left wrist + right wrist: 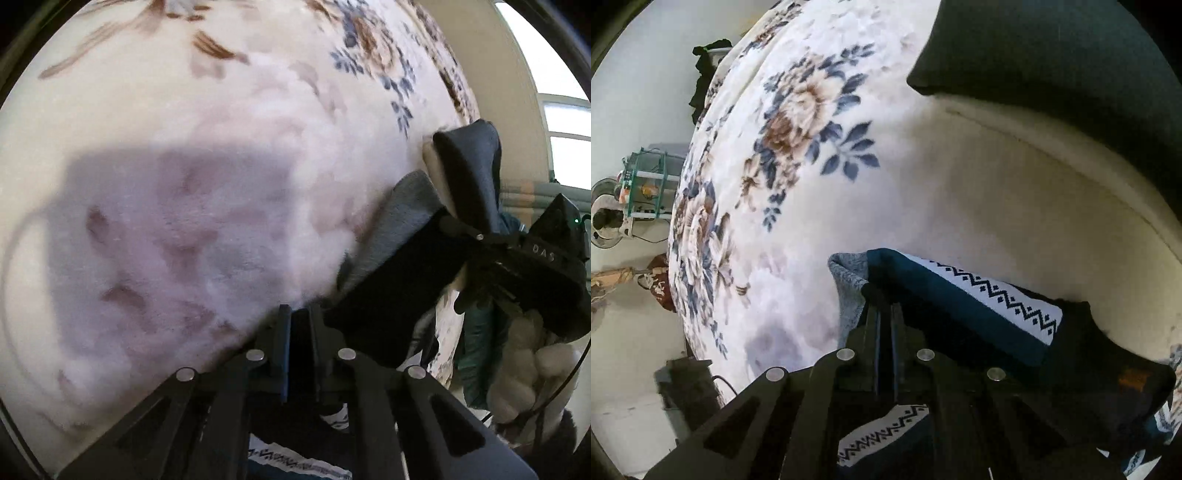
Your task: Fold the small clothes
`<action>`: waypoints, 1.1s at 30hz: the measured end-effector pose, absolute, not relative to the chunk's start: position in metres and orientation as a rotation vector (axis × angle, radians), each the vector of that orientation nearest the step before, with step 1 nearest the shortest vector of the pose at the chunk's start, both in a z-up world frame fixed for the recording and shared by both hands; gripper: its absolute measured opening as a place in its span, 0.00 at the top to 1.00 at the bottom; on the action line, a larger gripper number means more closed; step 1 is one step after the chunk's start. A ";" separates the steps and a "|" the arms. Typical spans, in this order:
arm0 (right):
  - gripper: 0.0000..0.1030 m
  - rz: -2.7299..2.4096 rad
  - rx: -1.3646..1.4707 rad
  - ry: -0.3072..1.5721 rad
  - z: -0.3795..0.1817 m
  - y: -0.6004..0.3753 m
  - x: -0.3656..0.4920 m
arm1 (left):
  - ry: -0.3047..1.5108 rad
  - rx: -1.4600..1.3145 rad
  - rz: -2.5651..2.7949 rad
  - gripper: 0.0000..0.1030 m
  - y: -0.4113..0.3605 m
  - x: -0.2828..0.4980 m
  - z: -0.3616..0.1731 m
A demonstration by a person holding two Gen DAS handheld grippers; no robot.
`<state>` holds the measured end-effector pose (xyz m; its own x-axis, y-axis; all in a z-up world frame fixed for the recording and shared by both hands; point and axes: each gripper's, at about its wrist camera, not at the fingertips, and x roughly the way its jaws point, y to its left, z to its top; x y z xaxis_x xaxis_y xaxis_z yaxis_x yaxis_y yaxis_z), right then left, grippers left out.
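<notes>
— What have your two grippers got hold of?

— My right gripper [884,314] is clamped on the sock [964,310], a dark teal one with a grey heel patch and a white zigzag band. The jaws are pressed together on its edge near the grey part. The sock runs from the fingertips toward four o'clock across the floral fleece blanket [798,155].

— And the left?

— My left gripper [297,314] has its jaws nearly together. Dark fabric of the same sock [391,280] lies against the right finger, stretching toward two o'clock, but whether the pads pinch it I cannot tell.

— Any container nearby?

— None that I can make out. At one o'clock in the right view a dark cushion [1052,55] rests on the cream bedding [1015,184].
</notes>
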<state>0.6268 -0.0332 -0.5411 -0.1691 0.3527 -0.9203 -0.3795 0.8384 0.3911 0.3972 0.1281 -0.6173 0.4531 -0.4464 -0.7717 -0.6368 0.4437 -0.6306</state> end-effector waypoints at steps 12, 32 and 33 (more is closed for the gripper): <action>0.66 0.591 0.053 1.681 -0.547 -0.054 0.651 | 1.173 -1.127 0.148 0.88 0.134 0.374 -0.601; 0.93 0.446 -0.179 1.618 -0.555 -0.173 0.607 | 1.216 -0.774 0.094 0.40 0.119 0.414 -0.574; 0.89 0.465 -0.123 1.673 -0.558 -0.179 0.608 | 1.215 -0.770 0.087 0.40 0.118 0.413 -0.572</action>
